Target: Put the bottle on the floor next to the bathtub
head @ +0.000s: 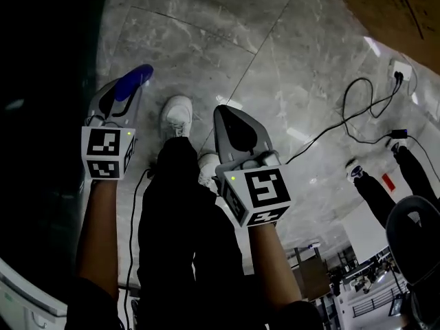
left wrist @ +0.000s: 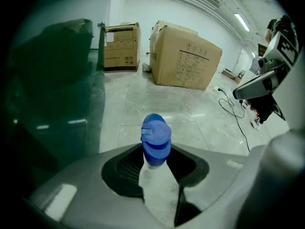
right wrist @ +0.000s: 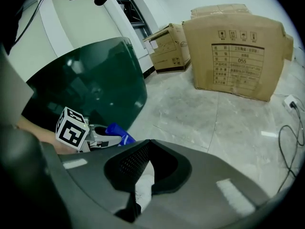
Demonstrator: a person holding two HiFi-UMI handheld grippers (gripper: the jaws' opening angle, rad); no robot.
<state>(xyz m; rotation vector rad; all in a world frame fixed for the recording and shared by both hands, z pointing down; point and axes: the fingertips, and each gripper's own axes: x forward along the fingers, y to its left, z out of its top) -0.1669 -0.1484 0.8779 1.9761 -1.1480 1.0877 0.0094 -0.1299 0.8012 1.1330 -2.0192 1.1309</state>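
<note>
Item 1. Left gripper (head: pixel 126 93): jaws clamped on the bottle (left wrist: pixel 155 171), one on each side of its pale, translucent body. The blue cap (left wrist: pixel 156 137) projects past the jaw tips, pointing away from the person. The bottle is carried in the air, not on the floor, near the dark wall of the bathtub (left wrist: pixel 52 94).

Item 2. Right gripper (right wrist: pixel 148 143): jaws brought together at the tips, holding nothing. It is held level with the left gripper and on its right, the two apart.

Item 3. Person's legs (head: pixel 175 218): black trousers between the two forearms, with a white shoe (head: pixel 177 115) planted on the floor below.

Item 4. Floor (head: pixel 275 60): grey marbled tiles with thin joints, glossy with light reflections.

Item 5. Bathtub, as above: dark green, curved side, at the person's left.

Item 6. Black cable (head: pixel 357 108): looped over the tiles to the right, running to a white socket.

Item 7. Large cardboard box (left wrist: pixel 186 56) and smaller cardboard box (left wrist: pixel 121 46): both stand on the floor farther off, beyond the tub's end.
</note>
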